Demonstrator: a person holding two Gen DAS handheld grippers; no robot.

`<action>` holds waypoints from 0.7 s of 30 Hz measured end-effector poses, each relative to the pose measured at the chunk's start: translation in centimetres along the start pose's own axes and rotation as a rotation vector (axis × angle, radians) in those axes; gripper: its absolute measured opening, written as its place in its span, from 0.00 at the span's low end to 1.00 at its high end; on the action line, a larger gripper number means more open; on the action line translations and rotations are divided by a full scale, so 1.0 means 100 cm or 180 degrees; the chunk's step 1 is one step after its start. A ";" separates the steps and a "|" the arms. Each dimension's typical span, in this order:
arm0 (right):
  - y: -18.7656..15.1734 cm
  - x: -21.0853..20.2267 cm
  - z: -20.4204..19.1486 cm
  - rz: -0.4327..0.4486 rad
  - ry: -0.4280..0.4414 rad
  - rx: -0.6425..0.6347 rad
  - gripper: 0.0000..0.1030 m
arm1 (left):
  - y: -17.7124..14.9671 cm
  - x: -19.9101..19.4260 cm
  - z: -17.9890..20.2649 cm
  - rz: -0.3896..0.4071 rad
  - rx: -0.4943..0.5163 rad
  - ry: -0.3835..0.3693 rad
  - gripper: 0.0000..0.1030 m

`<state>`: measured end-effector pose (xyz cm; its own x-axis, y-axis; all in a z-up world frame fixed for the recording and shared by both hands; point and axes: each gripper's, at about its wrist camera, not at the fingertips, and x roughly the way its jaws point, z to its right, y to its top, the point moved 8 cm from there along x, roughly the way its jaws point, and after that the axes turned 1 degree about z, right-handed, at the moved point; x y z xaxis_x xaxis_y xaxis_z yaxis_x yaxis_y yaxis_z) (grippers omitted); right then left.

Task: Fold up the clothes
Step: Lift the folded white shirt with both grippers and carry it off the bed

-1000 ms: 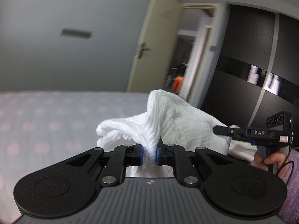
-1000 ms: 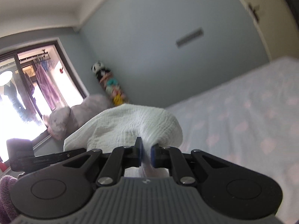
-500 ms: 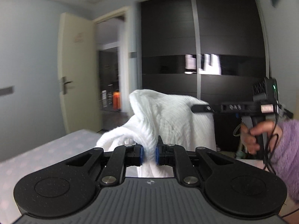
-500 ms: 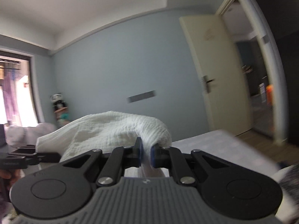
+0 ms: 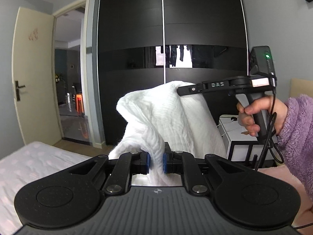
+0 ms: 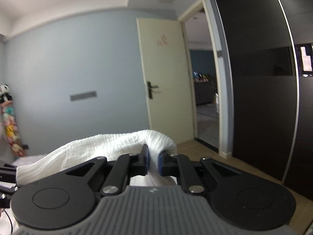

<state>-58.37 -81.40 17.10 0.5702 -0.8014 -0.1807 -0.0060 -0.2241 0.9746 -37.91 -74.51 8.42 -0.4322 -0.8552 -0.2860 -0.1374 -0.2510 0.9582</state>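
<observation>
A white ribbed garment (image 5: pixel 164 117) hangs in the air between both grippers. My left gripper (image 5: pixel 156 161) is shut on a bunched edge of it, the cloth squeezed between the blue pads. In the left wrist view the right gripper (image 5: pixel 181 90) bites the garment's top edge from the right, held by a hand (image 5: pixel 252 115) in a purple fleece sleeve. In the right wrist view the right gripper (image 6: pixel 153 162) is shut on a fold of the same white garment (image 6: pixel 97 148), which drapes away to the left. The lower part of the cloth is hidden behind the gripper bodies.
A bed (image 5: pixel 29 162) with a pale dotted sheet lies at lower left. A dark wardrobe (image 5: pixel 166 29) fills the back, with an open cream door (image 5: pixel 33 68) and doorway to its left. A white cabinet (image 5: pixel 240 137) stands at right. Wooden floor (image 6: pixel 205 156) runs before the doorway.
Both hands have swung round from facing the bed and grey wall toward the wardrobe and doorway, carrying the white garment along. Both grips have held throughout.
</observation>
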 end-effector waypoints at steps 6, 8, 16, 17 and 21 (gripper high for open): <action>-0.005 0.082 0.016 -0.0332 -0.0008 -0.0063 0.11 | -0.034 0.038 -0.024 -0.0153 -0.0222 0.0110 0.10; -0.010 0.117 0.012 -0.0468 0.0032 -0.0091 0.11 | -0.043 0.048 -0.045 -0.0228 -0.0291 0.0192 0.10; -0.056 0.239 -0.008 -0.1081 0.0241 -0.0154 0.11 | -0.102 0.066 -0.134 -0.0524 -0.0903 0.0278 0.10; -0.063 0.247 -0.011 -0.1145 0.0253 -0.0174 0.11 | -0.108 0.066 -0.143 -0.0524 -0.0975 0.0249 0.11; -0.082 0.269 -0.017 -0.1360 0.0271 -0.0244 0.11 | -0.133 0.065 -0.173 -0.0507 -0.1216 0.0147 0.15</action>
<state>-41.53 -100.19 4.48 0.5739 -0.5964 -0.5612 0.3042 -0.4810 0.8222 -23.53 -84.60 -6.00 -0.3908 -0.8094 -0.4384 0.1450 -0.5245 0.8390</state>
